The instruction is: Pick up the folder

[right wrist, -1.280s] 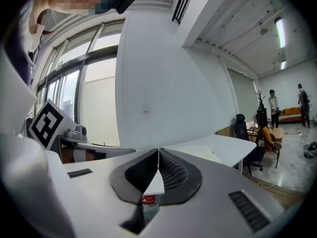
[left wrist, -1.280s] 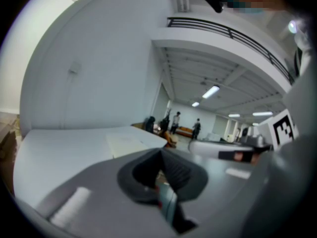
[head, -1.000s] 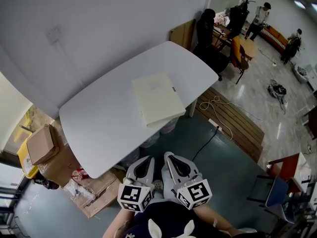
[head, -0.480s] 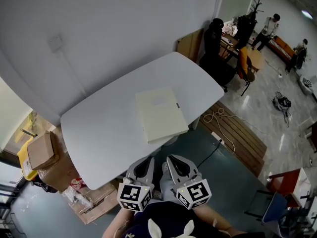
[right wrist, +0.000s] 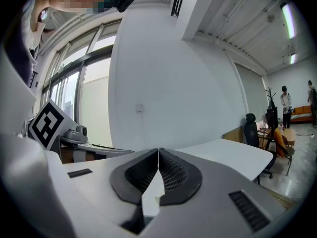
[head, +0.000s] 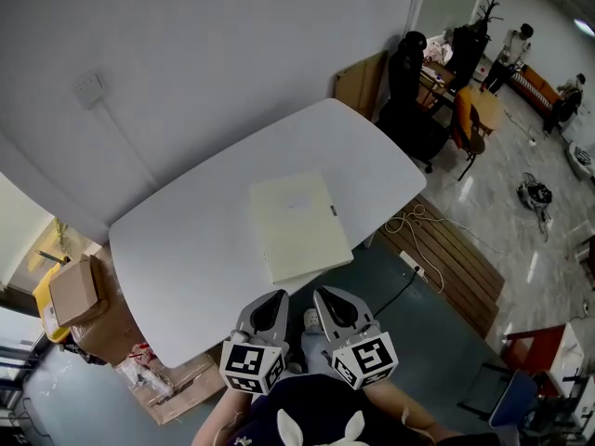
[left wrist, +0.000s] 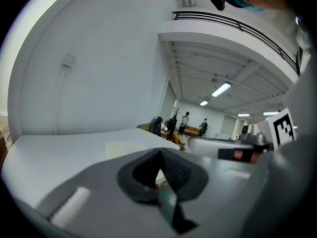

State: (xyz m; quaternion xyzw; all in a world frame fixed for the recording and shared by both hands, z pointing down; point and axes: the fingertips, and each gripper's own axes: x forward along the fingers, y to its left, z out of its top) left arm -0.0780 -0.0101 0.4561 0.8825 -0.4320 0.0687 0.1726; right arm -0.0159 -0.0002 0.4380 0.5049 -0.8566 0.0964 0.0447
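Folder (head: pixel 299 226) lies flat at the near edge of the white table (head: pixel 186 249). Left gripper (head: pixel 275 297) and right gripper (head: pixel 327 295) are both closed and empty; arriving closed, they would likely shove it away.

The head camera looks from above, steeply down, on the white table (head: pixel 186 240). The left gripper (head: pixel 277 297) and the right gripper (head: pixel 323 294) show close at its lower edge, with the table ahead of their fingertips. Each gripper camera sits low, just behind its own jaws, and looks almost level past the fingertips across the table top to the wall (head: pixel 232 45). All three views share the table, the wall plate (head: pixel 88 86) and the distant people (head: pixel 516 43). Each gripper view also catches the other gripper at its side.
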